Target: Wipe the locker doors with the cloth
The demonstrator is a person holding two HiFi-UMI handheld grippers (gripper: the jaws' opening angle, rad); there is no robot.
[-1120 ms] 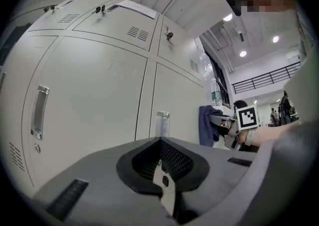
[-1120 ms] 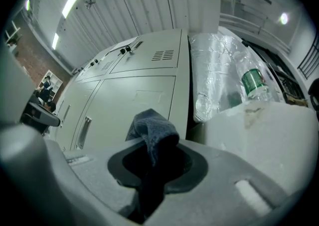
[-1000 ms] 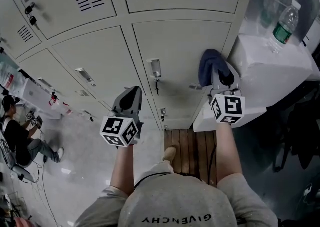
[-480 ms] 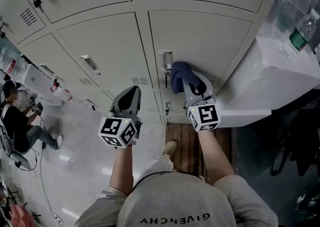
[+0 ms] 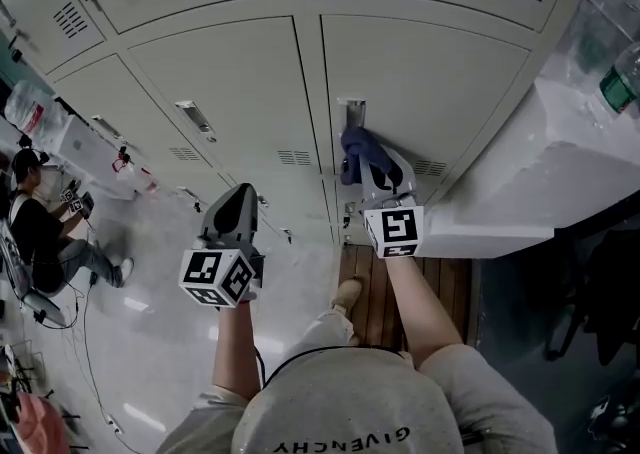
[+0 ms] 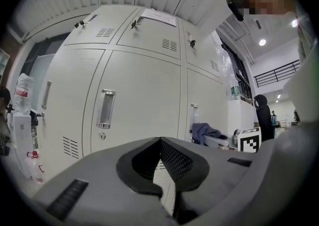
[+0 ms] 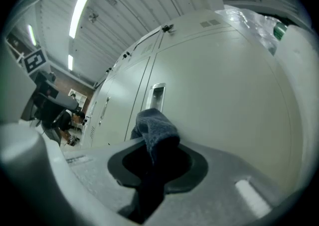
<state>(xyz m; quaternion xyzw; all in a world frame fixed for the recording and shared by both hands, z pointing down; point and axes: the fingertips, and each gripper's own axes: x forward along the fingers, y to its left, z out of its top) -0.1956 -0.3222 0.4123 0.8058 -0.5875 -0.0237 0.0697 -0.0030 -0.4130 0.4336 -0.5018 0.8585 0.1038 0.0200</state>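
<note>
Pale grey locker doors [image 5: 420, 72] fill the wall ahead. My right gripper [image 5: 368, 154] is shut on a dark blue cloth [image 5: 357, 150], which presses against a locker door just below its recessed handle [image 5: 351, 112]. In the right gripper view the cloth [image 7: 155, 129] sticks up from the closed jaws beside the handle [image 7: 155, 96]. My left gripper [image 5: 236, 204] is shut and empty, held back from the doors lower left. Its jaws meet in the left gripper view [image 6: 160, 141], facing a door with a handle [image 6: 105, 108]; the cloth [image 6: 205, 131] shows at right.
A white box [image 5: 560, 172] stands against the lockers at right with a water bottle [image 5: 622, 82] on it. A wooden pallet [image 5: 385, 292] lies on the floor below. A person [image 5: 40, 232] sits on the floor at far left among cables.
My right gripper has carried the cloth leftward across the locker door, from near the white box to the handle. The left gripper has drifted slightly left and down.
</note>
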